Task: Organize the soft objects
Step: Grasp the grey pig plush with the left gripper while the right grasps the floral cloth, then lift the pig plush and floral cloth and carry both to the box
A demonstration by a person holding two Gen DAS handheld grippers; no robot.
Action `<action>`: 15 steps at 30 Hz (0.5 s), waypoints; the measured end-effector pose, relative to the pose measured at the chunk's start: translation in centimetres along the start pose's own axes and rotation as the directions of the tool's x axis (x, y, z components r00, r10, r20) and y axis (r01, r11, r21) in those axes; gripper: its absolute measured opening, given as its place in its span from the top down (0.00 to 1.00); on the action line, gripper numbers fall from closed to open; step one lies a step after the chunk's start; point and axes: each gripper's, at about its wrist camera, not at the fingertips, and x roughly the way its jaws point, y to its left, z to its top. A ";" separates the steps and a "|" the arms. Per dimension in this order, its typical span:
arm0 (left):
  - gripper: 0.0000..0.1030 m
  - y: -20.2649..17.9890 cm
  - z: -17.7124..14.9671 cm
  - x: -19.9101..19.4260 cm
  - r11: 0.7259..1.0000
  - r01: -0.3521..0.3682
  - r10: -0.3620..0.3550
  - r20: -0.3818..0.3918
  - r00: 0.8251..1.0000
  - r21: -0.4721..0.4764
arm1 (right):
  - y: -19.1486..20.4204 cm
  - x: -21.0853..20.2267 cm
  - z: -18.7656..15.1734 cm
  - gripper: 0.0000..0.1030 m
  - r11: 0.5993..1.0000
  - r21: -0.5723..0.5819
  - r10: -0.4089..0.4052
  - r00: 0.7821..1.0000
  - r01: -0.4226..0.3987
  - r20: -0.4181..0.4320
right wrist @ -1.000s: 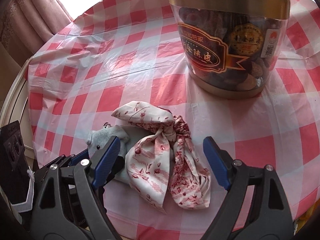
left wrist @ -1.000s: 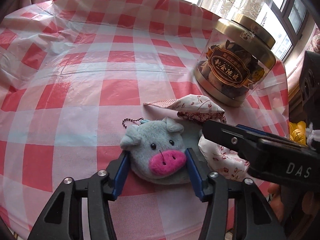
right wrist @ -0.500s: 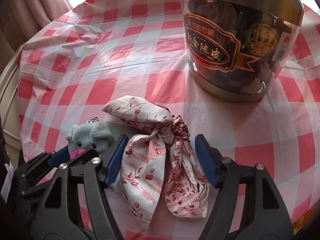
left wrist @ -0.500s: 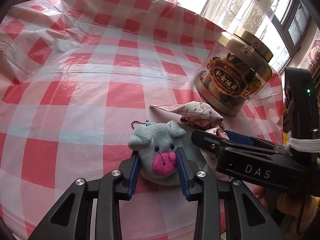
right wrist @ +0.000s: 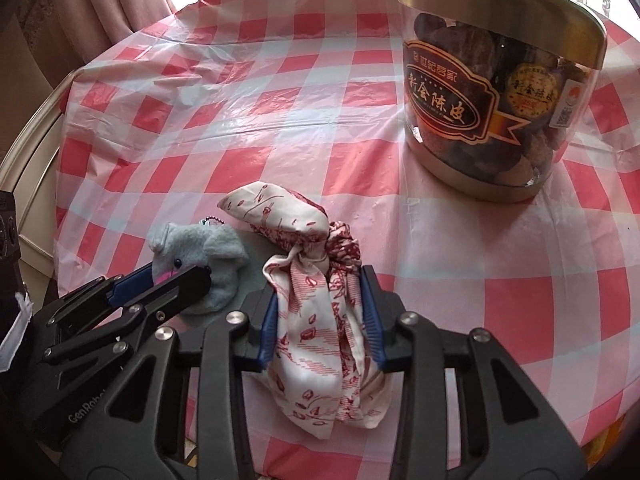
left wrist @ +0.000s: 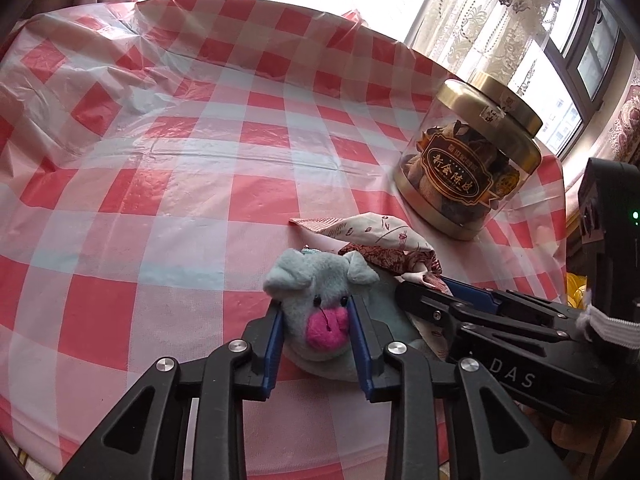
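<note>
Both tongs have just been closing: the left tongs (left wrist: 318,330) are now clamped on the grey plush pig (left wrist: 320,300), the right tongs (right wrist: 320,312) on the floral cloth bundle (right wrist: 320,312), both resting on the tabletop (left wrist: 160,200). The grasping step is judged complete; lifting each soft item clear would be called for next.

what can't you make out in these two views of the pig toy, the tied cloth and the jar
- Pig toy: in the right wrist view the left hand-held gripper covers its snout and lower face.
- Tied cloth: in the left wrist view the right hand-held gripper hides its lower half.
- Jar: its lid top is cut off by the upper edge of the right wrist view; the small label print is too fine to read.
</note>
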 end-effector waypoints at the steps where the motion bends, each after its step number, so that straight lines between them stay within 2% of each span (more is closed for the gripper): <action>1: 0.69 0.0 0.0 -0.2 1.000 -0.002 0.002 0.003 1.000 -0.001 | -0.1 -0.2 -0.1 0.61 1.000 0.006 0.004 1.000 -0.004 0.003; 6: 0.69 0.1 -0.3 -0.9 1.000 0.002 -0.002 0.008 1.000 -0.009 | -0.5 -1.0 -0.6 0.63 0.999 0.028 0.020 1.000 -0.021 0.009; 7: 0.69 0.1 -0.3 -1.0 1.000 0.003 -0.003 0.010 1.000 -0.013 | -0.5 -1.2 -0.7 0.66 0.999 0.027 0.019 1.000 -0.020 0.010; 8: 0.69 0.2 -0.4 -1.2 1.000 0.000 0.001 0.012 1.000 -0.018 | -0.5 -1.3 -0.8 0.73 1.000 0.023 0.000 1.000 0.000 0.009; 10: 0.70 0.7 -0.4 -1.6 0.999 -0.023 0.024 0.022 0.999 -0.040 | -1.1 -1.4 -1.2 0.74 0.999 0.037 -0.013 1.000 0.013 -0.001; 15: 0.70 2.2 -0.8 -2.5 0.995 -0.017 0.019 0.024 1.000 -0.103 | -2.5 -1.6 -1.8 0.77 0.997 0.076 -0.012 1.000 0.014 -0.021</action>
